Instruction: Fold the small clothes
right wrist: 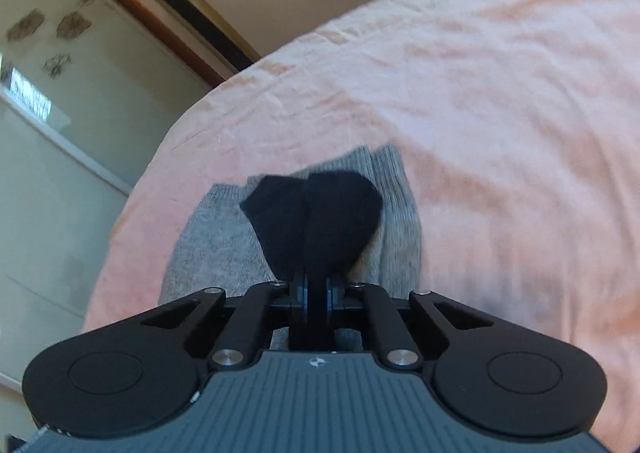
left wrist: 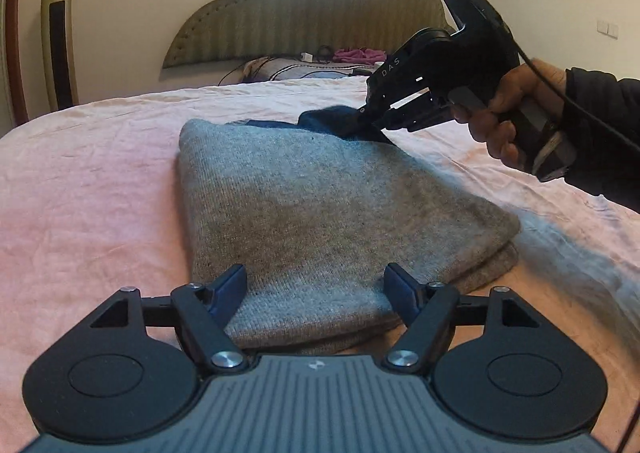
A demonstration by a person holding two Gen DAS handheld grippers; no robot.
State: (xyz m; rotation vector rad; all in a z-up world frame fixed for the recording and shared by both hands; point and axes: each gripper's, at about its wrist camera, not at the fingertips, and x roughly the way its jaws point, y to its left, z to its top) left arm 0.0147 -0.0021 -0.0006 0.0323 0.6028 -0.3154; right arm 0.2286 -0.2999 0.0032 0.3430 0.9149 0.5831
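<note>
A: How far along is the folding? Going left to right, the pink wrinkled bedsheet (left wrist: 100, 173) lies bare on the left. In the middle of the bed sits the grey knitted garment (left wrist: 320, 205), doubled over, with at least 2 layers showing at its right edge. That looks like a fold already made.

B: Agreed, as a judgement. The left claw (left wrist: 316, 289) stands apart at the garment's near edge, 1 blue pad on each side over the knit, and neither pad appears to press on it. So nothing is held there.

A: And on the right, a hand (left wrist: 508, 121) in a dark sleeve holds the right claw (right wrist: 316, 289), which is clamped together on a dark navy piece of soft fabric (right wrist: 316, 213) at the garment's far end.

B: That dark piece seems to be the step in hand: it hangs bunched from the pads, above the grey knit, not yet laid flat or folded. Whether it is a separate small item or part of the grey garment cannot be told.

A: What else is unclear?

B: The right wrist view is blurred. The garment's near edge is hidden behind the left claw's body, and the grey blur at the far right of the left view cannot be identified.
</note>
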